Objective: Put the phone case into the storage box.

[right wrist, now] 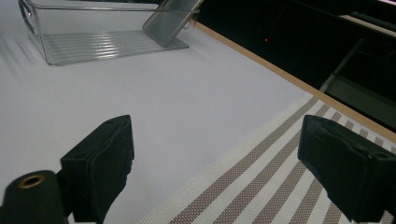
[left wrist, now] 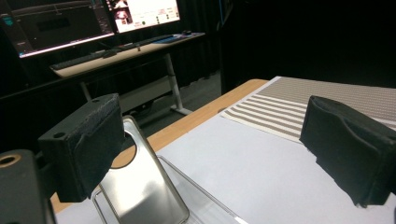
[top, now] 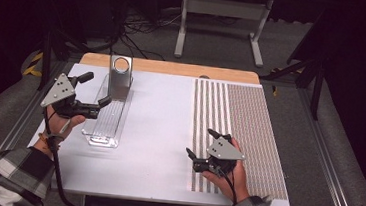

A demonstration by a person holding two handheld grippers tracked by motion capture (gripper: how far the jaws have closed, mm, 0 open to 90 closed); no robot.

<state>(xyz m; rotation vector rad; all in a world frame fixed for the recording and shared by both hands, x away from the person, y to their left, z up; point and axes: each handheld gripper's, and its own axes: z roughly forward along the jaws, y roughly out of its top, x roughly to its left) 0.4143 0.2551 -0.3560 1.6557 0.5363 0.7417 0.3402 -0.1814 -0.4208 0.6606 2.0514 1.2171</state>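
Both grippers hover with jaws apart and nothing between them, over a mostly bare white counter (top: 158, 131).

The clear plastic tray (top: 106, 121) lies in the left-centre of the high view, its long axis running from near edge toward the far wooden edge, with a metal plate with a round hole (top: 120, 76) propped at its far end. The left gripper (top: 94, 93) hangs at the tray's left rim. The right gripper (top: 201, 145) sits lower right on the striped mat (top: 250, 119); open white surface separates them.
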